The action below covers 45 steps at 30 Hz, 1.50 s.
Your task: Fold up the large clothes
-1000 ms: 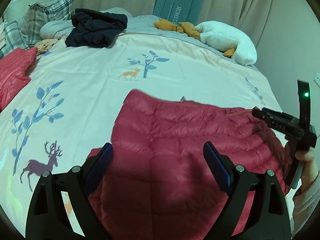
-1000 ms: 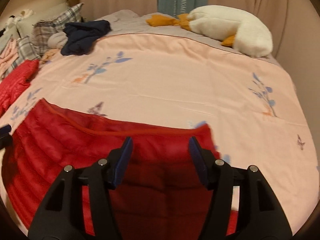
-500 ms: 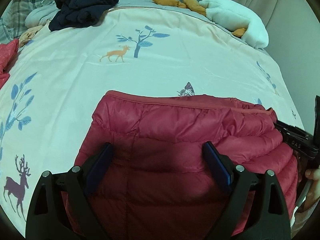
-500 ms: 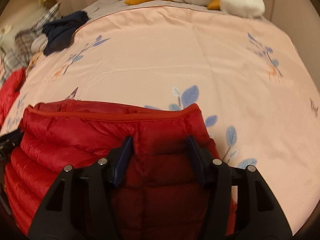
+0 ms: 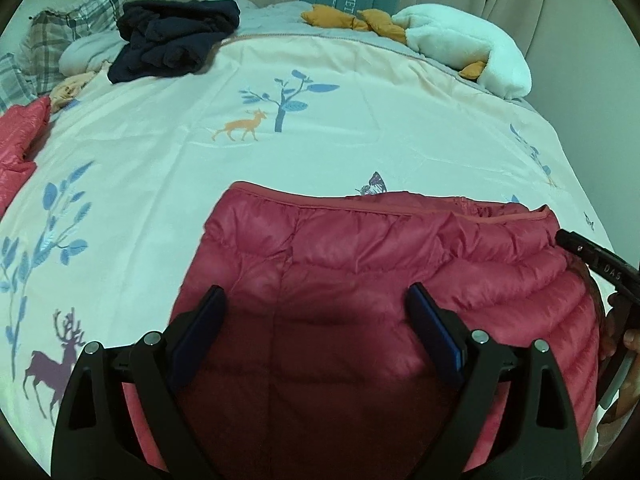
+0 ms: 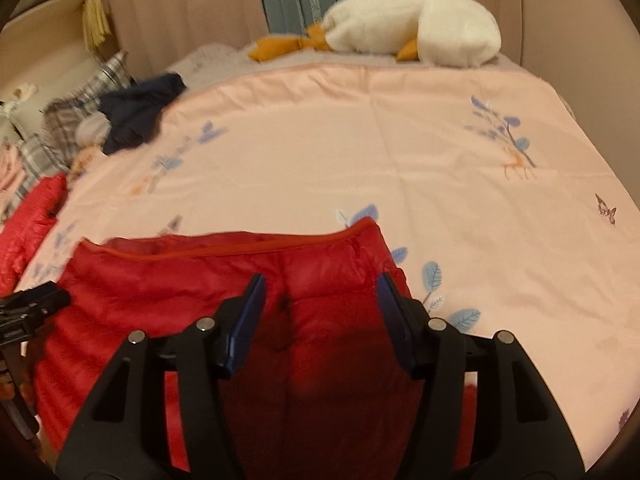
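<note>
Across the lower frame, the red down jacket (image 5: pixel 400 272) lies doubled over on the bedspread (image 5: pixel 340 128). Left gripper (image 5: pixel 316 320) and right gripper (image 6: pixel 320 300) stand over it with jaws well apart, pinching nothing, probably poised for the next fold.

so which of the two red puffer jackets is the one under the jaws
The red puffer jacket spread at the near edge of the bed, lying beneath both grippers. The other red jacket lies far off at the bed's left edge, below the plaid pillows, out of reach.
</note>
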### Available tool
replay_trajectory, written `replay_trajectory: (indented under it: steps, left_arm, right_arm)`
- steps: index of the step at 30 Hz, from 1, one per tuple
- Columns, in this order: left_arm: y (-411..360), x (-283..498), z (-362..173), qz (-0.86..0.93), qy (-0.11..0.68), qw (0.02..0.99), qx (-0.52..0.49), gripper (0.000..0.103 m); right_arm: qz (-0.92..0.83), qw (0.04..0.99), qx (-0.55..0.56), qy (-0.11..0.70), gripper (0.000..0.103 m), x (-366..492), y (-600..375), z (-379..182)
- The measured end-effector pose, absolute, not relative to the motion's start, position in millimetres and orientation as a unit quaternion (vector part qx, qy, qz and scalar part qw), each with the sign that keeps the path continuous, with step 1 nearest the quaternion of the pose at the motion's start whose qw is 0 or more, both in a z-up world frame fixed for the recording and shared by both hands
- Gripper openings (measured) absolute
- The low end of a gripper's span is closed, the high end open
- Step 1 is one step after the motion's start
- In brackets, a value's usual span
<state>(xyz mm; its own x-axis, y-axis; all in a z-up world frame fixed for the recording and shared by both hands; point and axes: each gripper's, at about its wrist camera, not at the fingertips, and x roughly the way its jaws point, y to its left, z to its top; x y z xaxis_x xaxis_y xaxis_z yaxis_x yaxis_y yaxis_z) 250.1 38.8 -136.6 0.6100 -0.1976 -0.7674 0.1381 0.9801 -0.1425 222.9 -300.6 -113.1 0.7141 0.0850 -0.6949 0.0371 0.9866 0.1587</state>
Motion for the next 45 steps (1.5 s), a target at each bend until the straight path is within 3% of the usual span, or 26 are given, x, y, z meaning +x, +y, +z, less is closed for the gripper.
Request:
replay_trajectory:
  steps: [11, 23, 31, 45]
  left_arm:
    - [43, 186, -117, -0.101, 0.39, 0.914, -0.045, 0.092]
    - [41, 189, -144, -0.096, 0.381, 0.919, -0.03, 0.096]
    - [42, 187, -142, -0.085, 0.387, 0.918, -0.034, 0.097]
    - [13, 140, -100, -0.121, 0.352, 0.927, -0.041, 0.097]
  right_arm:
    - [0.061, 0.931, 0.065, 0.355, 0.059, 166, -270, -106]
    - [0.048, 0.931, 0.073, 0.355, 0.061, 170, -273, -141]
    - [0.037, 0.93, 0.095, 0.352, 0.061, 163, -279, -131]
    - [0.076, 0.94, 0.069, 0.326, 0.075, 119, -236, -91]
